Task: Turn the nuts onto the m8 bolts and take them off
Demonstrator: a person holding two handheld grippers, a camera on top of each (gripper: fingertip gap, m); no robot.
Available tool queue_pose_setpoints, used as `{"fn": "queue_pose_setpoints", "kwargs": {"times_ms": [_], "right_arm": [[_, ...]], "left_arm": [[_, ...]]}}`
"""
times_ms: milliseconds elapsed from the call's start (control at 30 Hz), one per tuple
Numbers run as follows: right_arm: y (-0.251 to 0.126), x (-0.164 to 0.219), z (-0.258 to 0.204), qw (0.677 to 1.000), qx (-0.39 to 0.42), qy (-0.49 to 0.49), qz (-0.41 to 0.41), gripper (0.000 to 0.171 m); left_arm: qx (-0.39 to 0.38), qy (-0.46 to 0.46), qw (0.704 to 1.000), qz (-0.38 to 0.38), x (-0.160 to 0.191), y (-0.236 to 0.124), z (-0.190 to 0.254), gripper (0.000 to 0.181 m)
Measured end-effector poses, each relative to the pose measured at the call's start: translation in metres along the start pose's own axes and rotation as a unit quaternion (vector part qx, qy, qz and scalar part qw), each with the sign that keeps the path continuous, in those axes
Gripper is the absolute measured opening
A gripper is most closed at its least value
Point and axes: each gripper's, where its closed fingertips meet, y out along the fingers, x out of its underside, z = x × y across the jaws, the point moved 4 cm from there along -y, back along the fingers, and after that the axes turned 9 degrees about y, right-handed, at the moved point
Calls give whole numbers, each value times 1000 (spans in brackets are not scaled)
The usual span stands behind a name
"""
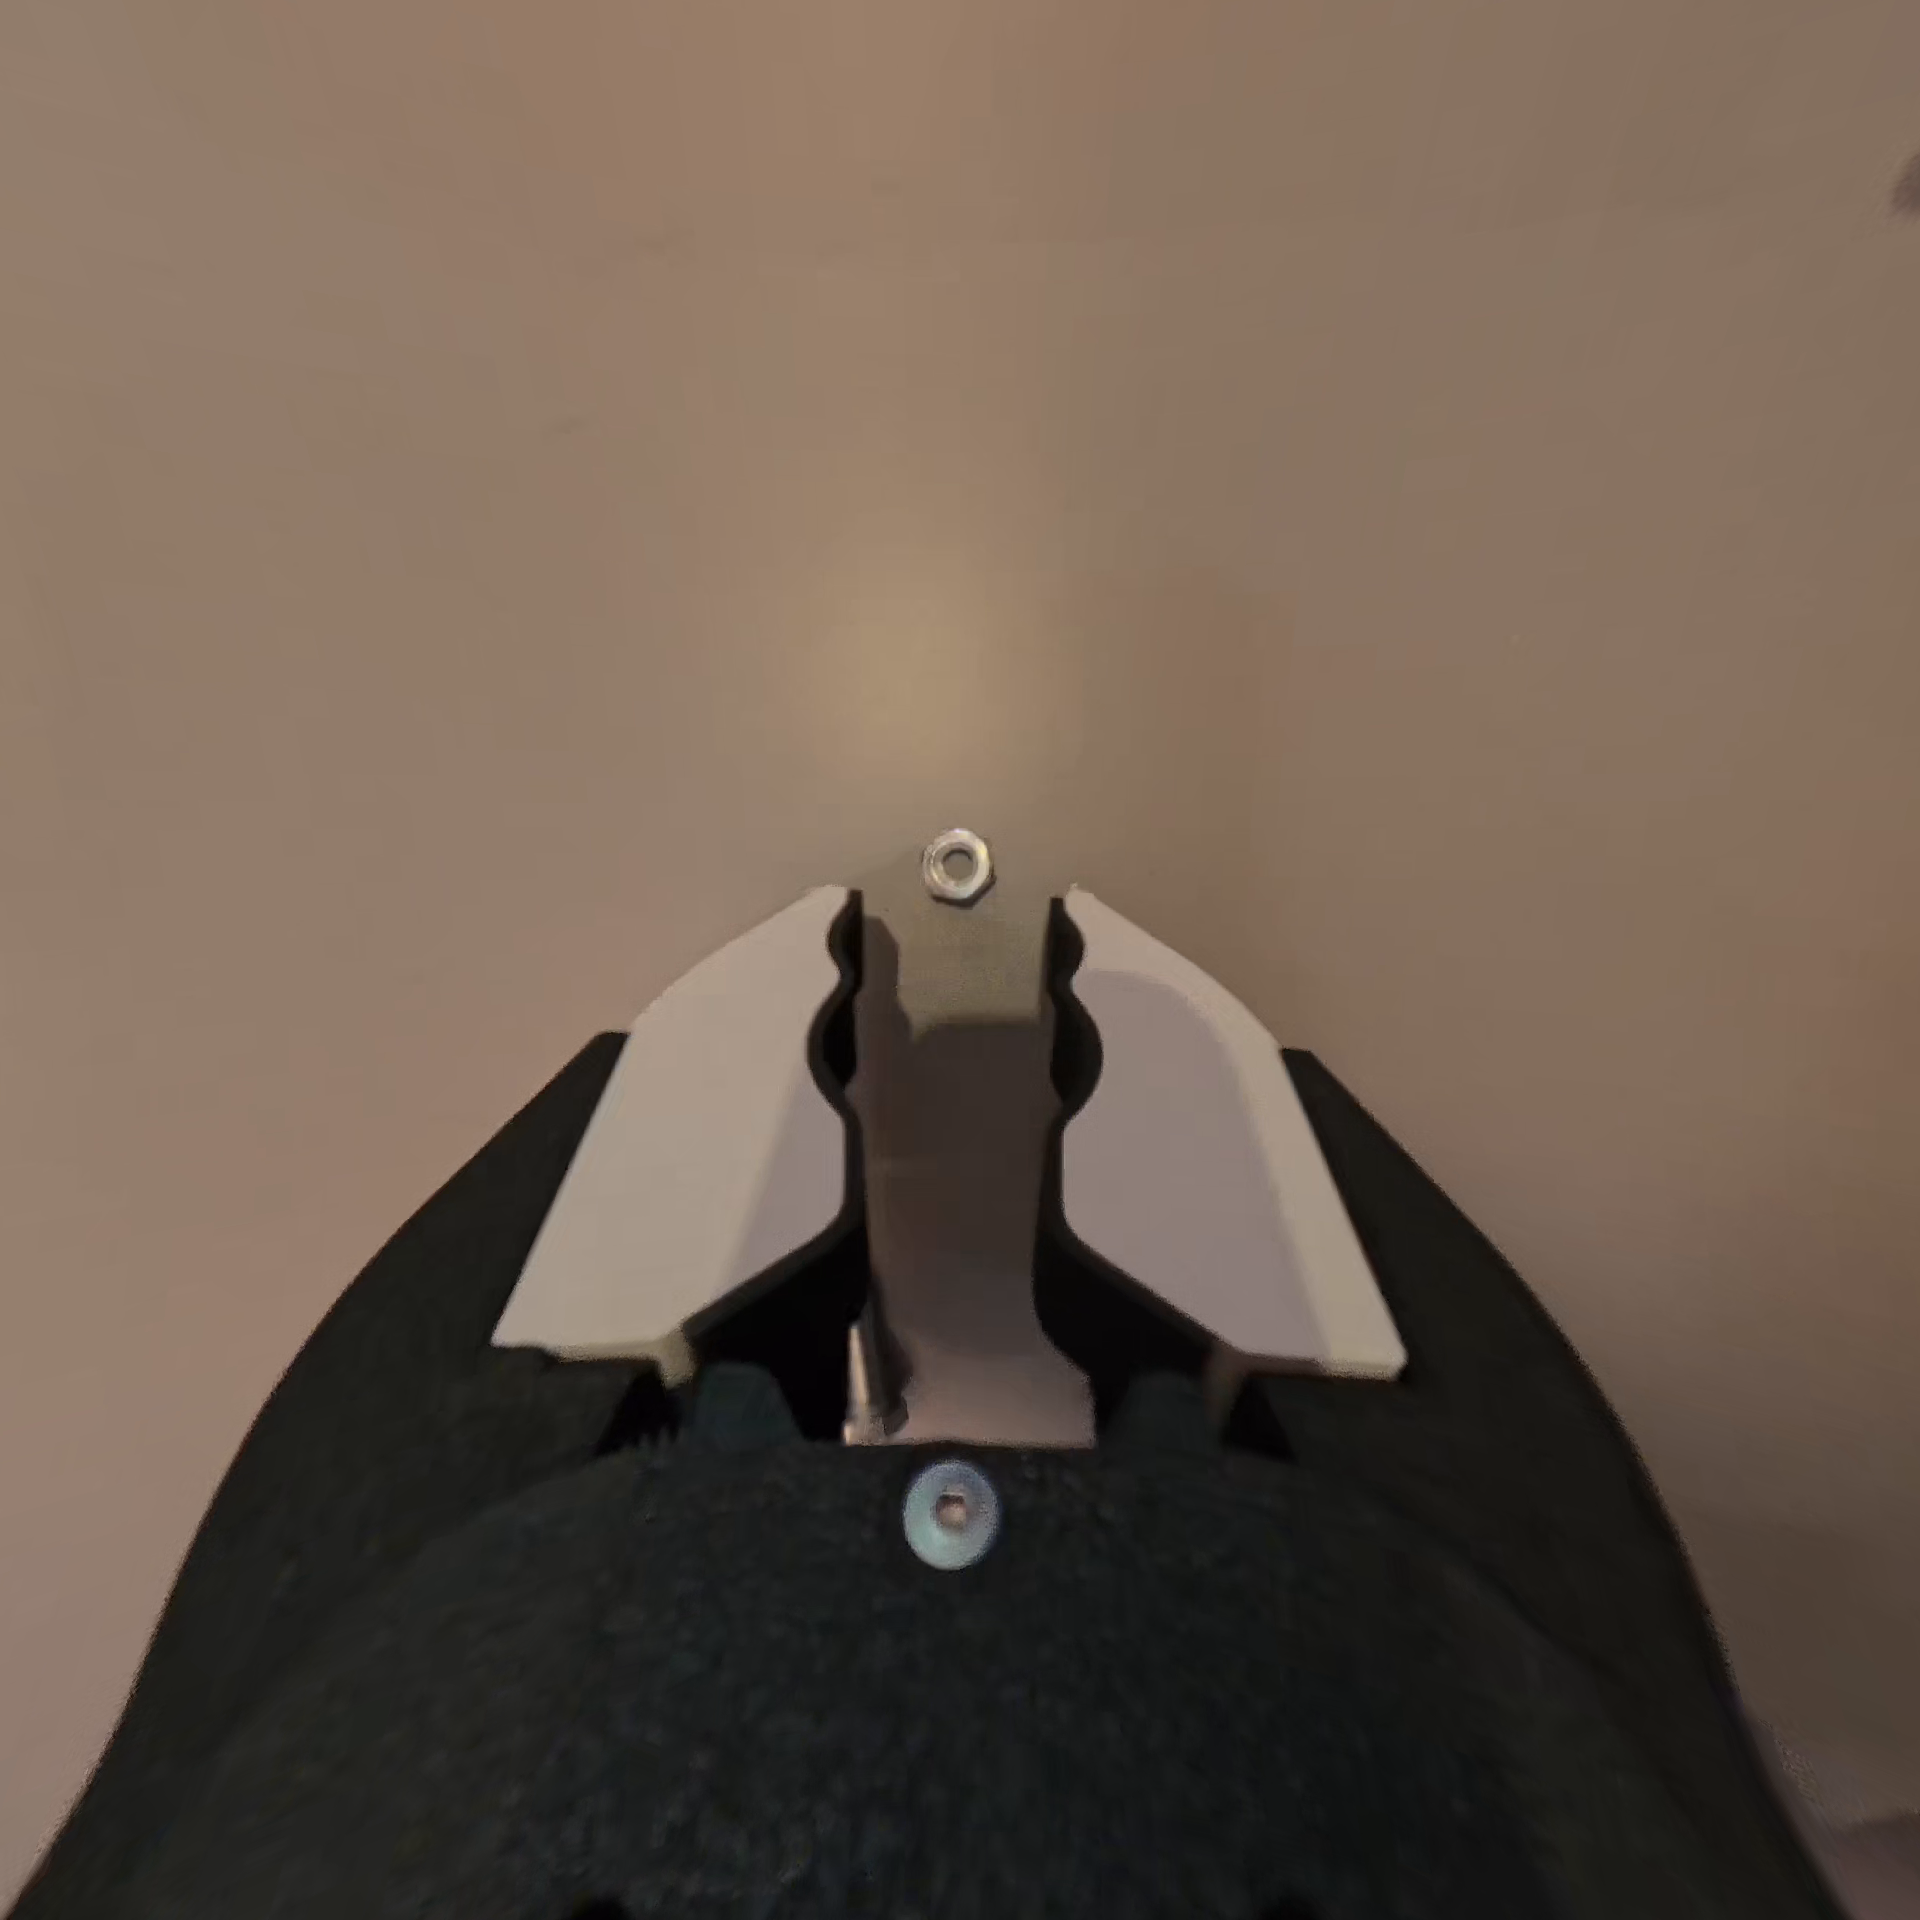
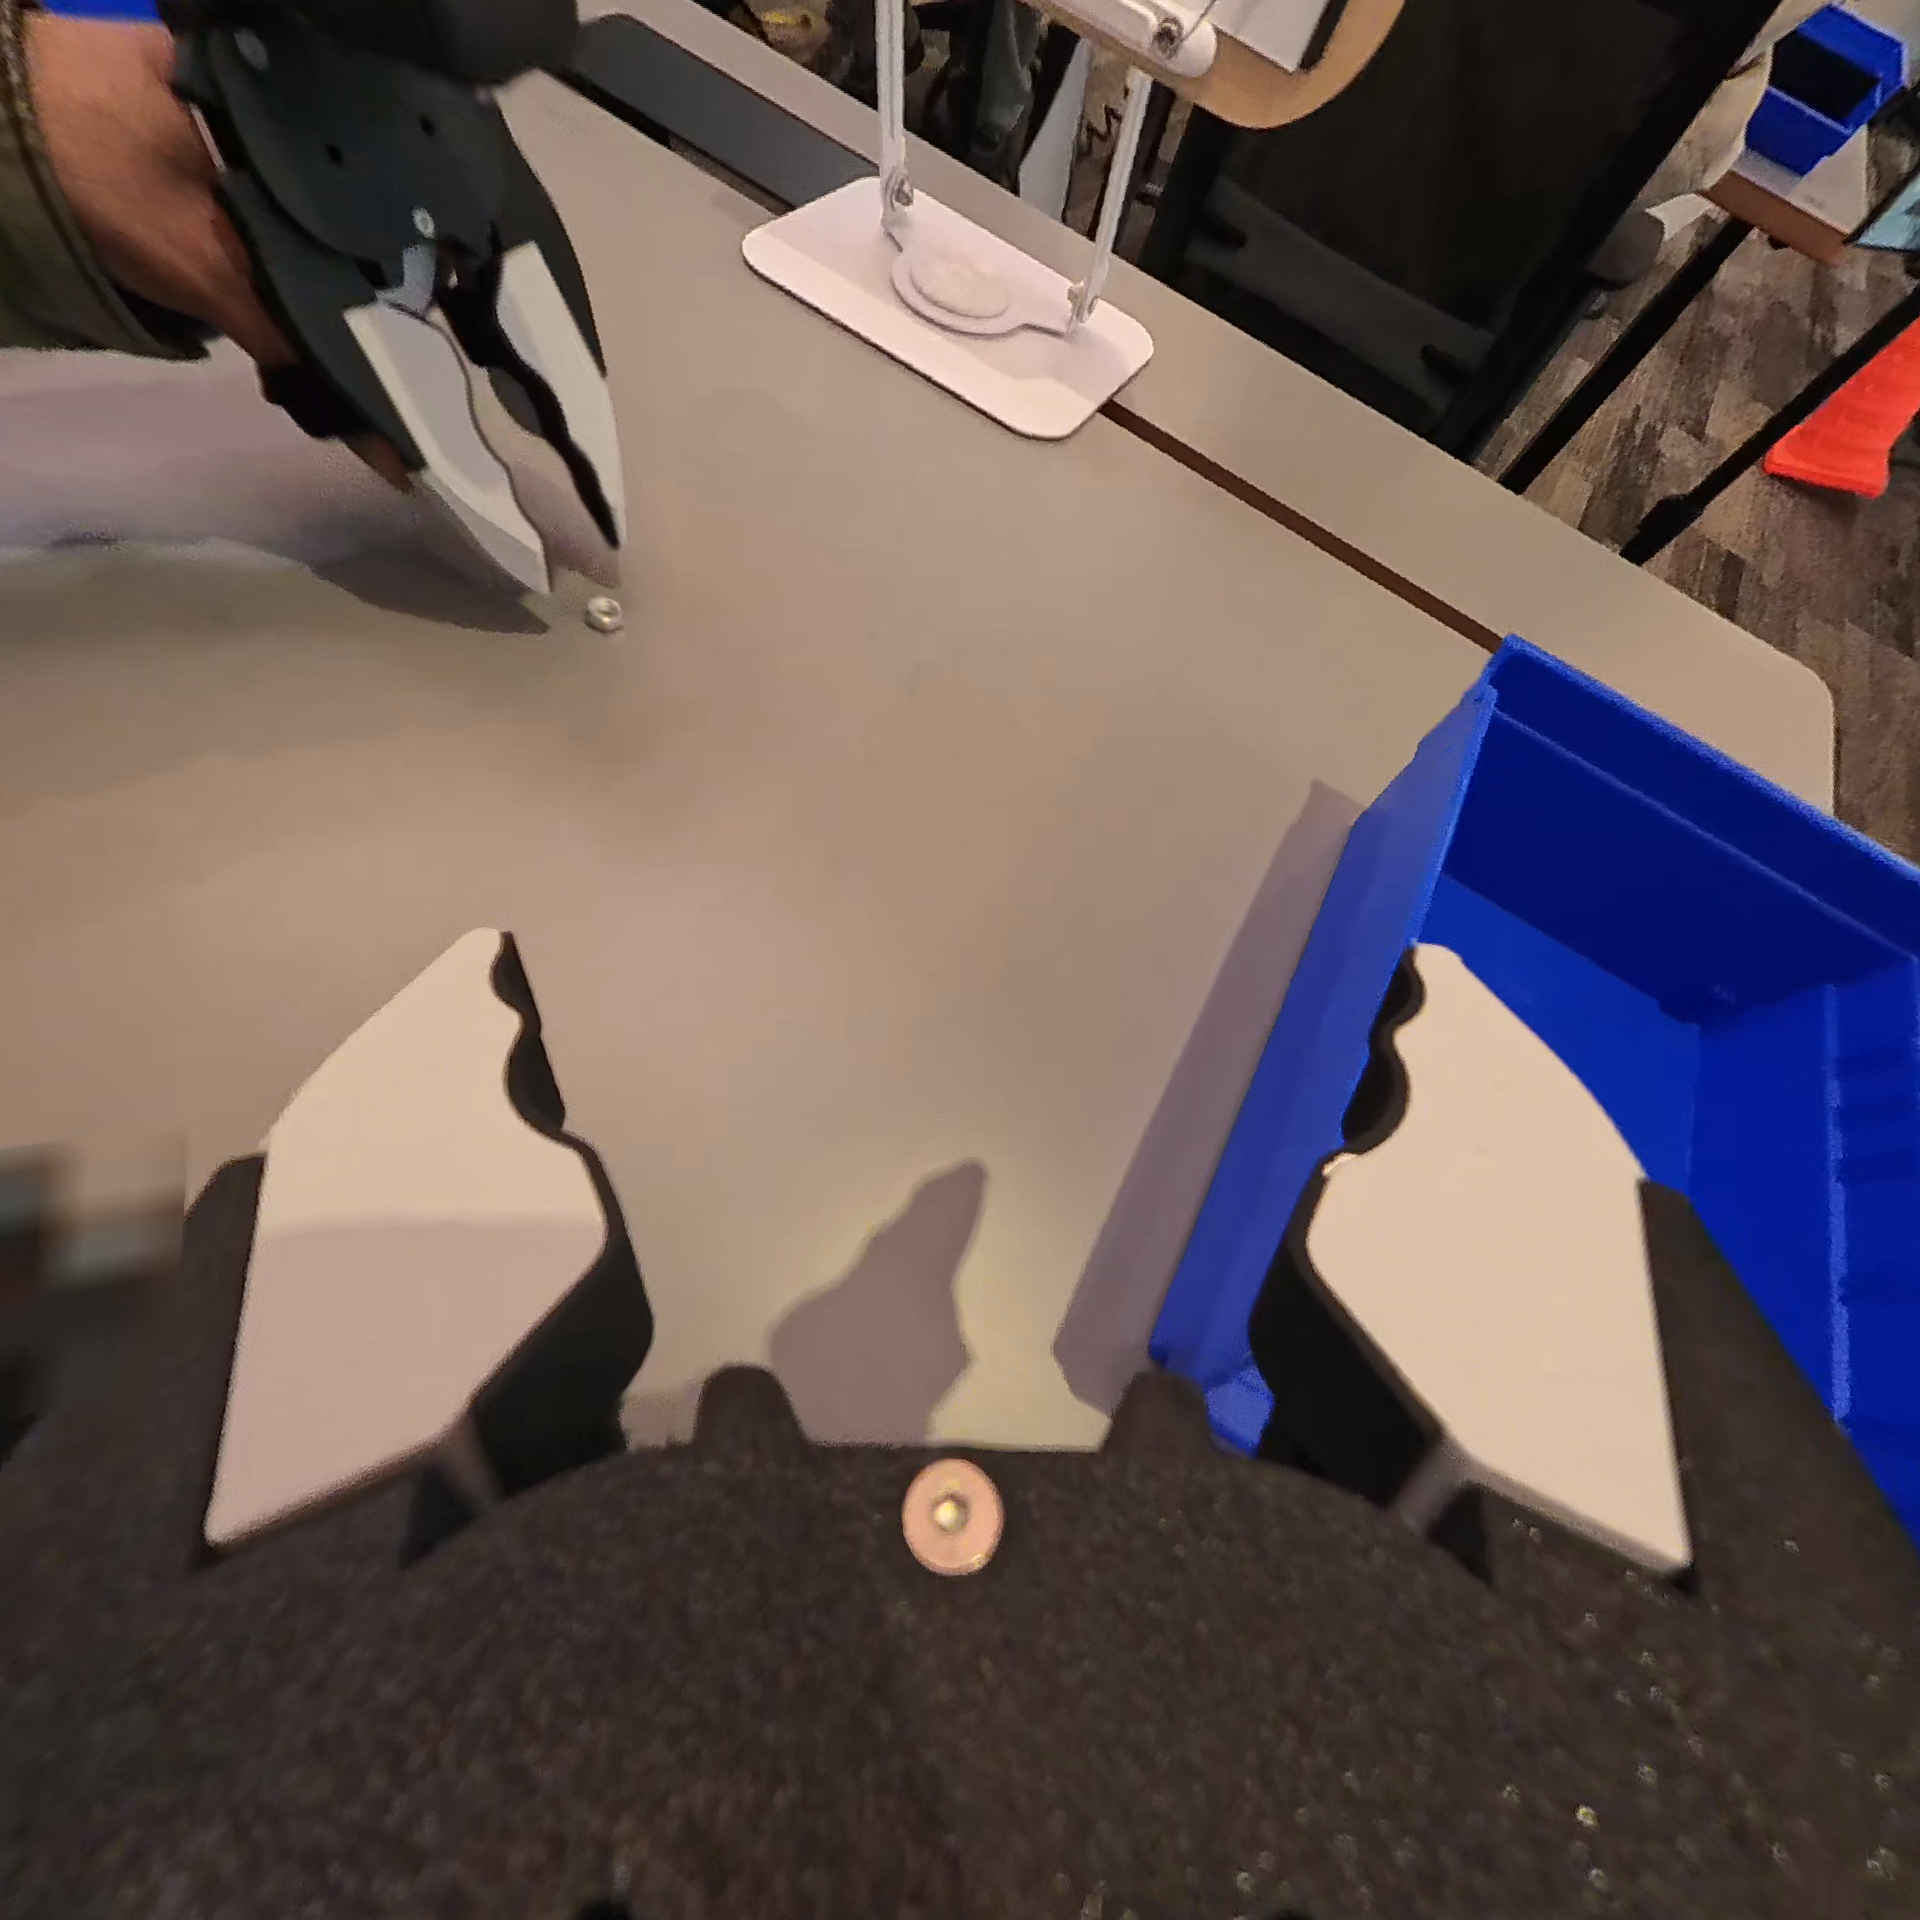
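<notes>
A small silver nut [image 1: 957, 865] lies flat on the grey table, just ahead of my left gripper [image 1: 956, 902]. That gripper is open, its white fingers a little apart and empty, tips pointing down close to the table. In the right wrist view the nut [image 2: 604, 614] sits right at the tips of the left gripper [image 2: 582, 566], which a hand holds. My right gripper [image 2: 956, 971] is wide open and empty, over the table's near part, its right finger [image 2: 1496, 1195] over the blue bin. No bolt is in view.
A blue plastic bin [image 2: 1621, 883] stands at the right on the grey table [image 2: 935, 727]. A white lamp base [image 2: 951, 301] sits at the table's far edge. A floor with dark stands and an orange object [image 2: 1849, 436] lies beyond. Across from one pair of fingers to the other is roughly 30 cm.
</notes>
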Motion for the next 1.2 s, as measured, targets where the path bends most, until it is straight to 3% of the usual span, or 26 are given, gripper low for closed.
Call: {"fn": "queue_pose_setpoints", "kwargs": {"times_ms": [100, 267, 400, 667, 767, 1100, 1200], "right_arm": [[7, -7, -3, 999, -10, -32, -17, 142], [27, -25, -16, 994, -53, -87, -39, 134], [49, -38, -31, 987, -90, -125, -53, 126], [101, -54, -62, 958, -172, -200, -113, 108], [123, -59, -73, 940, -205, -234, -143, 84], [191, -49, -110, 857, -310, -326, -253, 45], [208, -40, -119, 836, -325, -342, -280, 41]], "left_arm": [[-38, -20, 998, 47, 1, -28, -2, 58], [-107, -63, 979, 161, 21, -91, 5, 59], [-159, -94, 958, 220, 51, -119, 12, 57], [-163, -106, 944, 267, 78, -112, 15, 56], [-167, -95, 936, 296, 79, -112, 15, 53], [-172, -79, 938, 292, 93, -106, 19, 50], [-173, -86, 940, 281, 99, -103, 17, 51]]}}
